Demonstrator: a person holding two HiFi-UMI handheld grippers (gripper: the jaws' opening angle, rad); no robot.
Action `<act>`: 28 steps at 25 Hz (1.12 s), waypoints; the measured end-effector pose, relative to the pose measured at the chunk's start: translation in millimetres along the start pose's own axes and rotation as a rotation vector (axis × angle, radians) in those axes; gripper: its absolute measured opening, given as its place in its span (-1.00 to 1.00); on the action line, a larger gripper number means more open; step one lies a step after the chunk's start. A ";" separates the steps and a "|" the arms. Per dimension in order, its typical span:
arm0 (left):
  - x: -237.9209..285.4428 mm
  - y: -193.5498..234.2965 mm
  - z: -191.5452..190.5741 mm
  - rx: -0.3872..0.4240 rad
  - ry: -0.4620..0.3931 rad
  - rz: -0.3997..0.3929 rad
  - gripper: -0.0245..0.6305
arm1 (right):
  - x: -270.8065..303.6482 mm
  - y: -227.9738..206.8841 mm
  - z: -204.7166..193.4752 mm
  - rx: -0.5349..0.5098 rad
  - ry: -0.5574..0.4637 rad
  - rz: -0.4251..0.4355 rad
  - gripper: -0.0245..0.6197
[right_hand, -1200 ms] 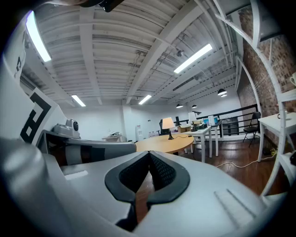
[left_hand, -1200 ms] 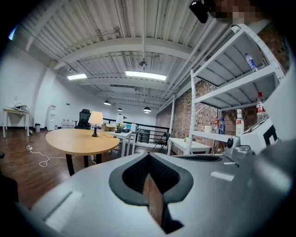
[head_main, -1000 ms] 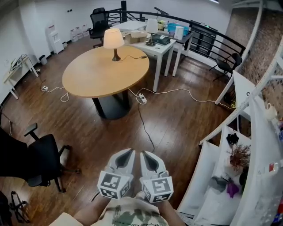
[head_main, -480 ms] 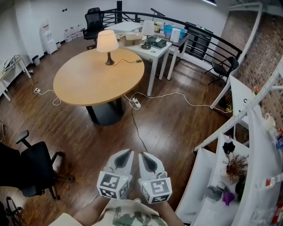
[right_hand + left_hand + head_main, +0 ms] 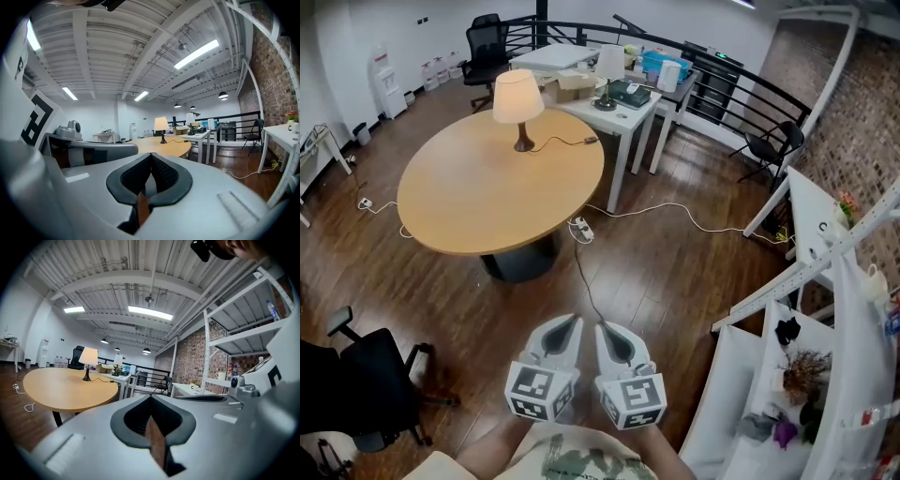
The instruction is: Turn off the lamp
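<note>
The left tongs (image 5: 573, 322) and right tongs (image 5: 602, 327) are both closed on nothing. They are held side by side low in front of the person and aimed toward the round desk (image 5: 478, 211), likely a carrying posture, since nothing is within reach. The lamp (image 5: 517, 97) stands near the desk's far edge, well apart from them, its shade apparently glowing. Its cord (image 5: 567, 142) trails toward the right edge, perhaps carrying the switch.

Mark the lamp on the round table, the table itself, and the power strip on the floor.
lamp (image 5: 517, 94), head view, middle of its shade.
round table (image 5: 473, 202), head view, bare wooden top.
power strip (image 5: 579, 228), head view, its white body.
</note>
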State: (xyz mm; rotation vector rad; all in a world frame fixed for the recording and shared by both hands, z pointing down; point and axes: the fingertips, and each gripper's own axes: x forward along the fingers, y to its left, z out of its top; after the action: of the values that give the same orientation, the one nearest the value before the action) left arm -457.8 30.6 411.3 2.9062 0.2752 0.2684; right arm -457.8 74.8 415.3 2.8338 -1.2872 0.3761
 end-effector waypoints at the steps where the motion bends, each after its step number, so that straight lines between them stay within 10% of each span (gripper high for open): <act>1: 5.9 6.8 2.8 -0.003 0.003 -0.005 -0.93 | 8.9 -0.5 2.0 0.001 0.005 -0.002 -0.92; 28: 129.5 107.8 40.1 0.008 0.043 -0.067 -0.93 | 157.8 -48.1 36.6 -0.029 0.038 -0.033 -0.92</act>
State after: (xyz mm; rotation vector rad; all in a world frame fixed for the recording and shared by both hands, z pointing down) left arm -306.9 -54.3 417.6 2.8947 0.3804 0.3191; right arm -314.2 -14.2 418.8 2.8056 -1.2269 0.4052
